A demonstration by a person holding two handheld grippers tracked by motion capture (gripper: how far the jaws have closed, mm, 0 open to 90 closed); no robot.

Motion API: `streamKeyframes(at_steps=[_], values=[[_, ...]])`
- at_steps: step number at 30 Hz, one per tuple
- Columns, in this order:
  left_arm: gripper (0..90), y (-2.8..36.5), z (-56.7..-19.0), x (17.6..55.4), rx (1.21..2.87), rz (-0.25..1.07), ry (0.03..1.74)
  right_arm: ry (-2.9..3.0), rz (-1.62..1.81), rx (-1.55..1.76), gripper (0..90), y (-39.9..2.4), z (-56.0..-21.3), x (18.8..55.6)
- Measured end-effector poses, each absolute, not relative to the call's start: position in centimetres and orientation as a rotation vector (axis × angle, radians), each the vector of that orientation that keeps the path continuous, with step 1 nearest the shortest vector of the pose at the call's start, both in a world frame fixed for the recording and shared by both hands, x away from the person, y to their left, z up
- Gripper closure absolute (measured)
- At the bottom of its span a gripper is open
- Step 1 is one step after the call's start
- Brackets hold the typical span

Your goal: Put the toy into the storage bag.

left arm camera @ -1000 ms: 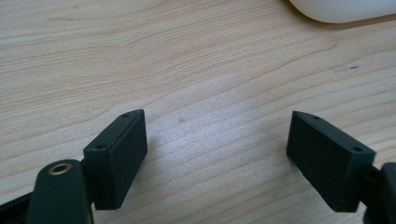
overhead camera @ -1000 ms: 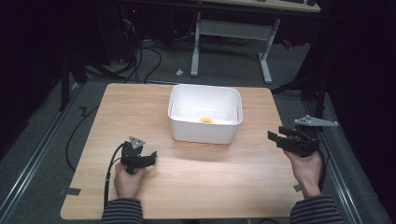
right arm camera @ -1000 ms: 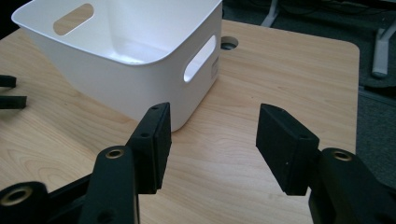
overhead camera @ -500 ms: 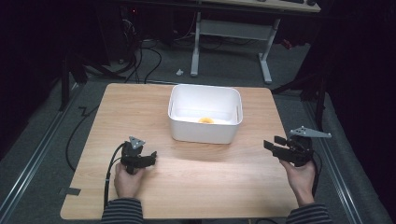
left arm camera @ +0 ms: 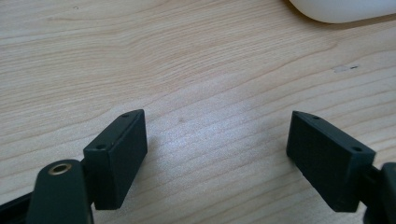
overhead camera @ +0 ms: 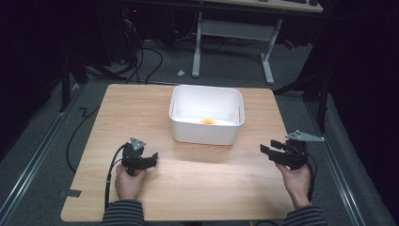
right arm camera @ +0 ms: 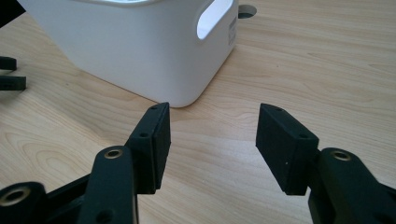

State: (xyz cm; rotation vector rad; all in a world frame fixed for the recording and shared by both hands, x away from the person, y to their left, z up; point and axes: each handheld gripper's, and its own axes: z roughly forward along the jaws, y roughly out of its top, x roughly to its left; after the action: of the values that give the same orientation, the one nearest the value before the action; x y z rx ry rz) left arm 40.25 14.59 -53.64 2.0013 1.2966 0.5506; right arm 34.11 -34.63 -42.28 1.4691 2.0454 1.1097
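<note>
At the near edge of the wooden table (overhead camera: 197, 188), two striped sleeves enter from the bottom of the high view. The left hand (overhead camera: 128, 181) grips the left gripper (overhead camera: 149, 159), which rests low on the tabletop at the near left, with its cable (overhead camera: 109, 181) looping back toward the person. A grey three-cornered plate (overhead camera: 138, 142) sits on top of it. In the left gripper view, the two black jaws stand wide apart with nothing but bare wood grain between them; the lower edge of the white tub (left arm camera: 345, 9) shows at the top right of that view.

The right hand (overhead camera: 295, 181) holds the right gripper (overhead camera: 269, 150) at the near right side of the table, close to the right edge. Its grey plate (overhead camera: 303, 136) projects outward past the edge. In the right gripper view, the jaws are likewise spread, with nothing held; one corner of the tub (right arm camera: 140, 46) with a handle cutout (right arm camera: 212, 16) lies beyond them, apart from the jaw tips.

The tub (overhead camera: 207, 134) stands on the far half of the table, roughly centred between the two grippers and well apart from both. A small orange object (overhead camera: 207, 121) lies on its floor near the front wall; its exact kind cannot be determined.

Beyond the table, on the grey floor (overhead camera: 155, 70), lie dark cables (overhead camera: 141, 59) and the white legs of a desk (overhead camera: 235, 33).
</note>
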Motion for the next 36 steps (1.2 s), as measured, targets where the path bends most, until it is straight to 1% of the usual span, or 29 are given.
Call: streamKeyframes(at_steps=[8,28,36], values=[[20.5,14.6,-53.6,40.3,2.001,0.550,1.297,2.063,1.100,1.469,45.6,-33.9,-43.2,34.7],[20.6,14.6,-53.6,40.2,2.001,0.550,1.297,2.105,1.037,1.509,44.9,-32.8,-46.8,36.1],[20.6,14.6,-53.6,40.2,2.001,0.550,1.297,2.098,1.004,1.507,42.3,-32.3,-48.2,36.4]])
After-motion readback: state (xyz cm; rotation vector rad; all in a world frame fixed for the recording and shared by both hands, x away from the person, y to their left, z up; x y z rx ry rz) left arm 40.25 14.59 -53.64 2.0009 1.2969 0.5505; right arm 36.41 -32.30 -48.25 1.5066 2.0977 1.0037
